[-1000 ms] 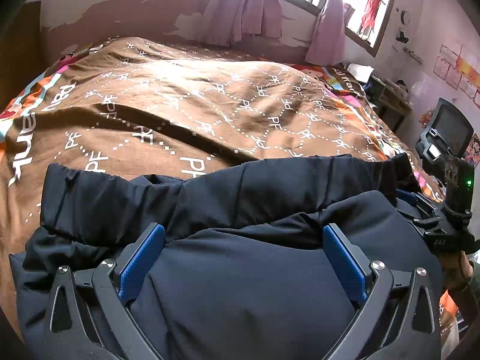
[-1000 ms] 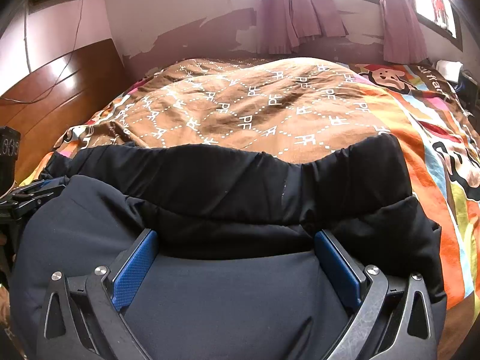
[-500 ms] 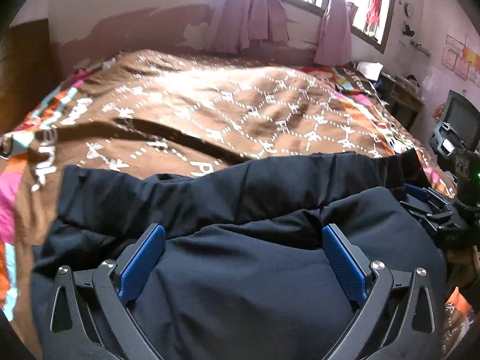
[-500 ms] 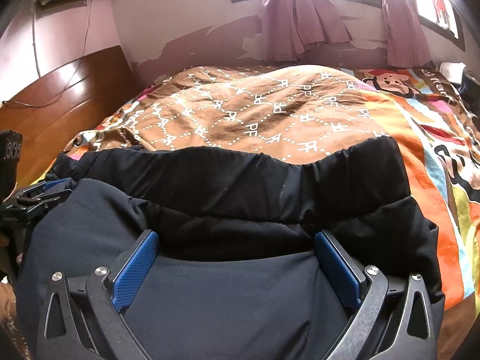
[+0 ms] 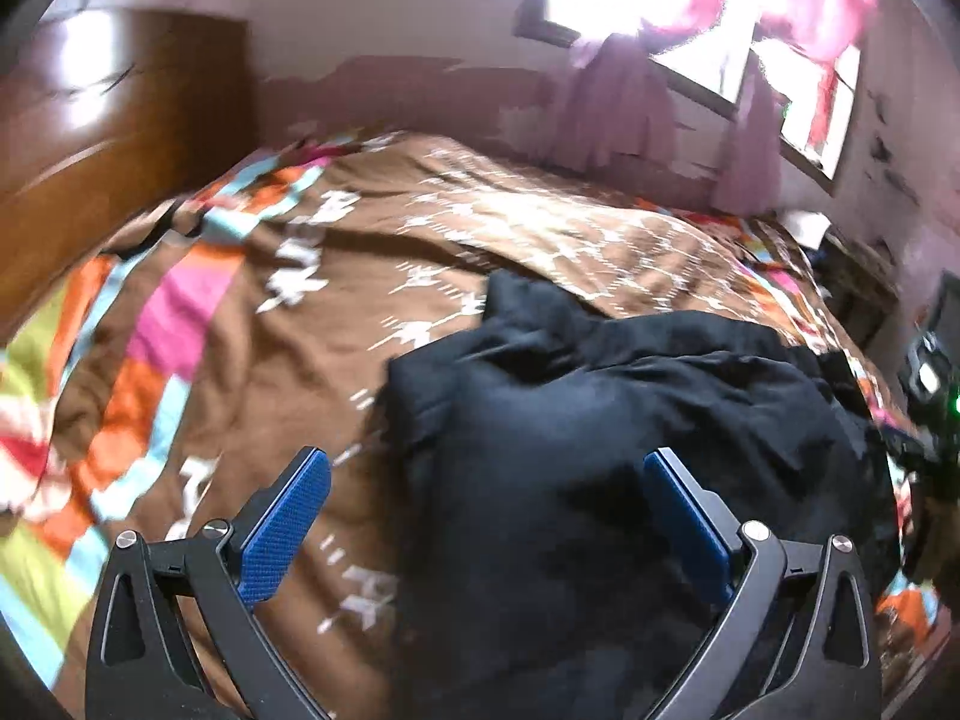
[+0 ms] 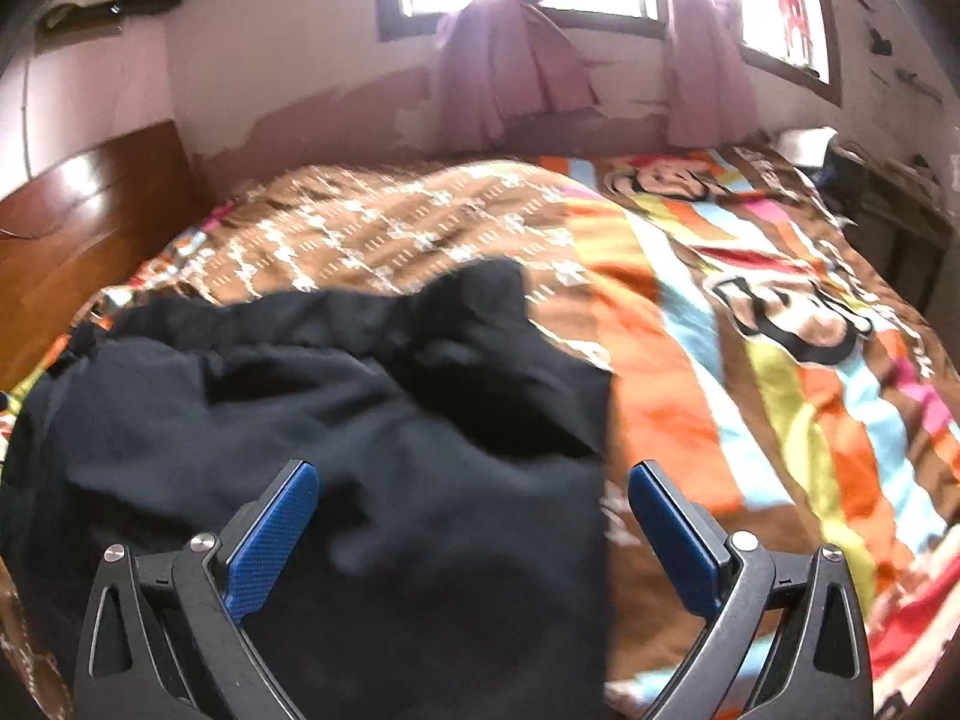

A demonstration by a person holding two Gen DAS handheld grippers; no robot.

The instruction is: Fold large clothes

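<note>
A large dark navy padded jacket (image 5: 612, 456) lies bunched on the bed; it also shows in the right wrist view (image 6: 336, 420). My left gripper (image 5: 486, 516) is open and empty, above the jacket's left edge, its left finger over the bedspread. My right gripper (image 6: 474, 528) is open and empty, above the jacket's right edge, its right finger over the bedspread. The right gripper shows at the far right of the left wrist view (image 5: 927, 420). Both views are motion-blurred.
The bed is covered by a brown patterned bedspread (image 5: 540, 228) with colourful striped borders (image 6: 780, 360). A wooden headboard (image 5: 90, 138) stands at the left. A window with pink curtains (image 6: 510, 72) is behind the bed. A dark desk (image 5: 864, 276) stands at the right.
Both grippers have swung apart and lifted back: the left view now looks left, the right view right. The jacket, flat and wide before, now lies narrower and bunched with a raised corner.
</note>
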